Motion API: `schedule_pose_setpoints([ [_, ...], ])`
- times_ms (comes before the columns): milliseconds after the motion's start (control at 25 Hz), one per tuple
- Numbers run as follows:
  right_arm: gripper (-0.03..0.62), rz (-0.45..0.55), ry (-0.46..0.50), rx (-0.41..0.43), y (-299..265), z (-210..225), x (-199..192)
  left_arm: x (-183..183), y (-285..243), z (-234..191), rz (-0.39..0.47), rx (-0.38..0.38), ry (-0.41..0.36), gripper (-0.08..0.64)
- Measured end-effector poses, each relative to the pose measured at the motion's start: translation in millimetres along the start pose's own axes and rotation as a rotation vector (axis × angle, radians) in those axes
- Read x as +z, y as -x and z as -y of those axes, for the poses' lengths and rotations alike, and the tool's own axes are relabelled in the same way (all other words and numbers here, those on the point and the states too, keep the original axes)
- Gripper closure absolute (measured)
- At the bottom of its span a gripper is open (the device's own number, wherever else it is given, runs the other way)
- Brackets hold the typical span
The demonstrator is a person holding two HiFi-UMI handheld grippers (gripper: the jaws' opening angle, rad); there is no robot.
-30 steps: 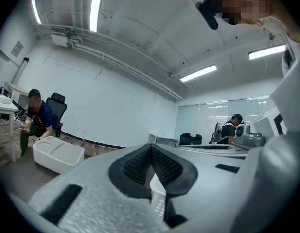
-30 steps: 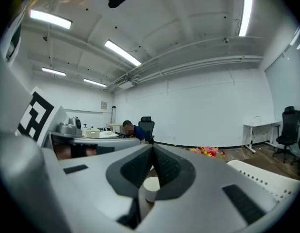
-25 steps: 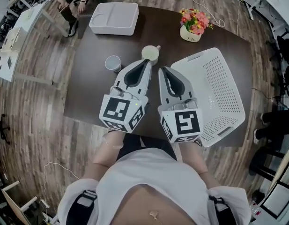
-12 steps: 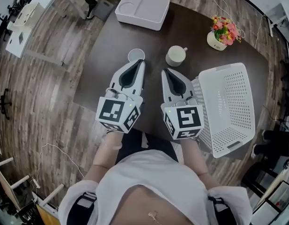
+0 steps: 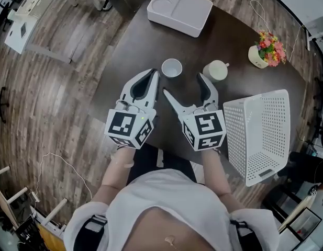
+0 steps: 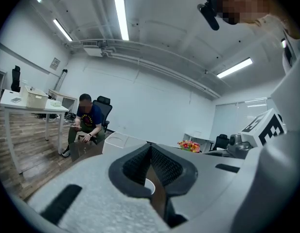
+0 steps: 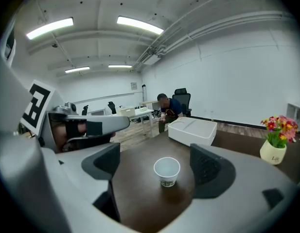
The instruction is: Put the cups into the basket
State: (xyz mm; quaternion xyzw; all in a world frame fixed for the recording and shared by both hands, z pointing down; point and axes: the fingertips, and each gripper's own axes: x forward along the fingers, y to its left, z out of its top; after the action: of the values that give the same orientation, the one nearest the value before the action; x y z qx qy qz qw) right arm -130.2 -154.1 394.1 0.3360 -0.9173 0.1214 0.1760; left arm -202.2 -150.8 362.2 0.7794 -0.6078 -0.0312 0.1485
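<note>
Two cups stand on the dark table (image 5: 131,46): a white paper cup (image 5: 171,67) just above the middle of the head view, and a cream mug (image 5: 217,70) to its right, handle toward the upper right. Neither is in the white basket (image 5: 260,135), which sits at the right edge of the frame, well apart from both, with no cup showing in it.

We judge the step in hand to be the reach for the paper cup. The right gripper (image 5: 184,84) has just been opening its jaws; they stand wide apart with nothing touching them. In the right gripper view the paper cup stands upright ahead, framed in the gap but not yet between the pads. The left gripper (image 5: 152,73), to the left of that cup, has its jaws pressed together and holds nothing.

To do this well, we keep the right jaws wide and slide forward until the pads flank the cup's wall, centred, then close softly, since thin paper will likely buckle under a hard squeeze. We hold the left gripper clear of the cup. The carry goes toward the right of the frame, so we lift enough to pass the mug, well away from the flower pot (image 5: 266,50) at upper right and the white tray (image 5: 180,9) at the top
</note>
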Motion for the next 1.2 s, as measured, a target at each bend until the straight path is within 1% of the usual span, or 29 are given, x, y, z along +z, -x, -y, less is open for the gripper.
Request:
schedule_pose_setpoints([
  [200, 0.172, -0.065, -0.040, -0.056, -30, 10, -20, -14, -9, -31, -0.038, -0.010, 0.022, 0.551],
  [360, 0.172, -0.122, -0.062, -0.088, -57, 20, -45, -40, -16, -58, -0.087, -0.002, 0.059, 0.551],
  [520, 0.172, -0.147, -0.094, -0.131, -75, 33, -62, -63, -23, -71, -0.131, -0.005, 0.081, 0.551],
  [760, 0.172, -0.197, -0.067, -0.217, -98, 45, -89, -85, -29, -86, -0.168, -0.003, 0.110, 0.551],
  [1000, 0.173, -0.214, -0.083, -0.278, -110, 51, -99, -95, -31, -99, -0.188, 0.004, 0.122, 0.551],
  [1160, 0.177, -0.219, -0.104, -0.271, -114, 50, -99, -97, -30, -105, -0.197, 0.009, 0.125, 0.551],
  [1200, 0.198, -0.217, -0.107, -0.270, -114, 49, -99, -97, -29, -105, -0.197, 0.008, 0.123, 0.551],
])
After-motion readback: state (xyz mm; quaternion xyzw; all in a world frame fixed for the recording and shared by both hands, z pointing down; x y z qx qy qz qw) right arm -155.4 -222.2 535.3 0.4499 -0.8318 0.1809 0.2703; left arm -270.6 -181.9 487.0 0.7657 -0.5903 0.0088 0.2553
